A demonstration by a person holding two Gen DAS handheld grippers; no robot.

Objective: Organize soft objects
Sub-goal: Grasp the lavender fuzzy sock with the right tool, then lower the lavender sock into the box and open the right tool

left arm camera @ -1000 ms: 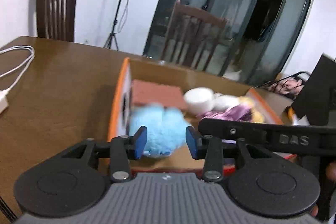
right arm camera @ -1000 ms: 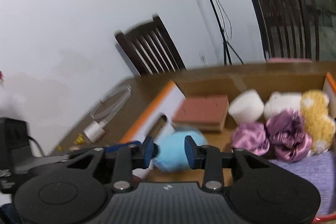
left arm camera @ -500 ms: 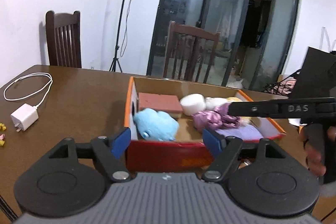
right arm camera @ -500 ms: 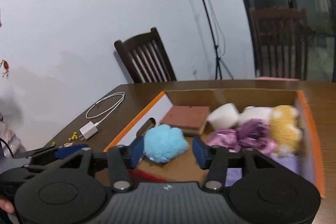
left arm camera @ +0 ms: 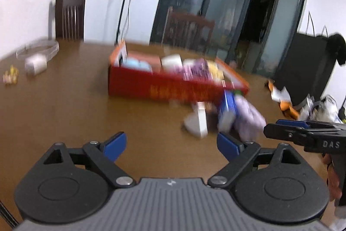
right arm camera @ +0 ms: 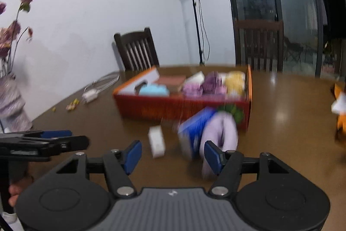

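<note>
A red and orange cardboard box (left arm camera: 160, 88) (right arm camera: 179, 107) stands on the brown table and holds a light blue plush (right arm camera: 154, 89), a brown sponge block (right arm camera: 172, 80), purple fabric flowers (right arm camera: 207, 84) and a yellow plush (right arm camera: 235, 80). In front of the box lie a lilac soft item (left arm camera: 248, 116) (right arm camera: 220, 133), a blue packet (left arm camera: 227, 109) (right arm camera: 194, 127) and a small white box (left arm camera: 197, 122) (right arm camera: 156, 141). My left gripper (left arm camera: 170, 144) is open and empty, well back from the box. My right gripper (right arm camera: 172, 154) is open and empty, near the lilac item.
A white charger with cable (left arm camera: 35, 62) (right arm camera: 90, 95) and small yellow bits (left arm camera: 9, 76) lie at the table's left. A vase of dried roses (right arm camera: 10, 101) stands at the left edge. Wooden chairs (right arm camera: 136, 49) stand behind. Orange and white clutter (left arm camera: 283, 99) lies to the right.
Both grippers have pulled back and away from the box, and both have opened wider. The blue plush stays in the box. The items in front of the box have come into view.
</note>
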